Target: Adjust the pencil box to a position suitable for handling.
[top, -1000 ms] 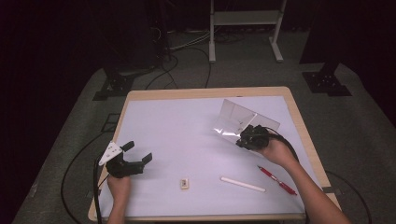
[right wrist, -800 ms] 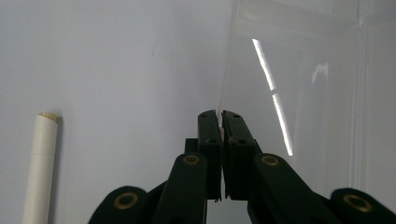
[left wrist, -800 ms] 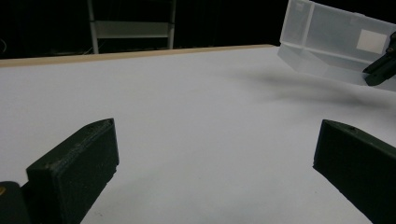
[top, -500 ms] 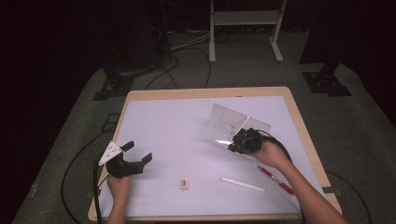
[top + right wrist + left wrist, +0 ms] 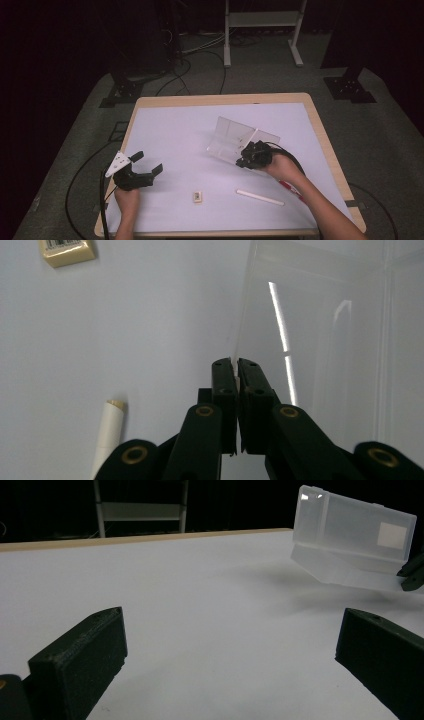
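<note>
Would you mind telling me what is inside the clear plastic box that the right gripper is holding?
The clear plastic box, pinched at its edge by the right gripper, looks empty: the white table shows through its walls. Its rear part behind the raised lid is hard to judge.

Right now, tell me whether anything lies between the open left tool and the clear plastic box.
Nothing visible does. The left tool stands open over bare white table; the clear plastic box, its edge pinched by the right tool, hangs beyond it. The small eraser and white stick lie nearer the person, off that line.
</note>
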Motion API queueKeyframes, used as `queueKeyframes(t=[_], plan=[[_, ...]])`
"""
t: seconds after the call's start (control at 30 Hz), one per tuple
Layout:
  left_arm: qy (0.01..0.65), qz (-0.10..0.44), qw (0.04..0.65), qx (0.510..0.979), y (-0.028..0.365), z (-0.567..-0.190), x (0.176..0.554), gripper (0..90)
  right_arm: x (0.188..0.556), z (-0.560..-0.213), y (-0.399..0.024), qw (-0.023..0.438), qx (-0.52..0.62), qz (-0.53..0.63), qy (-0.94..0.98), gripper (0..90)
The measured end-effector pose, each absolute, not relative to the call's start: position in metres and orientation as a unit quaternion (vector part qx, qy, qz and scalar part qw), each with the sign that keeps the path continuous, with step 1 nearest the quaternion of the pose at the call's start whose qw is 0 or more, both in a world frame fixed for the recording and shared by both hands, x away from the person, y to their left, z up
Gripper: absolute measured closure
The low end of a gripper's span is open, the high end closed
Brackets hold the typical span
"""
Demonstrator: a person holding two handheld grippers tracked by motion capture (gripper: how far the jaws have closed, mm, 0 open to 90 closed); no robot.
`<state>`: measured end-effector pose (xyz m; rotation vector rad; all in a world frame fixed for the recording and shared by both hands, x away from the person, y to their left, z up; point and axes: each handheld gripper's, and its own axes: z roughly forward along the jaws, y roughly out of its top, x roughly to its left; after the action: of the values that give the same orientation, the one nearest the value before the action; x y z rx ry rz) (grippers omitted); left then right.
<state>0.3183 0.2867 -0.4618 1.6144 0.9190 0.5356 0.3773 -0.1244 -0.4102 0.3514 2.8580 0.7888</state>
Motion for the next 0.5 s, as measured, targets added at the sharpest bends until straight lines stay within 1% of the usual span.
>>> queueKeyframes(t=[0.5], plan=[[0.391,0.228,0.568,0.688,0.287,-0.462,0.318,0.0,0.372,-0.425,-0.11,0.051,0.094,0.261,0.959,86.5]])
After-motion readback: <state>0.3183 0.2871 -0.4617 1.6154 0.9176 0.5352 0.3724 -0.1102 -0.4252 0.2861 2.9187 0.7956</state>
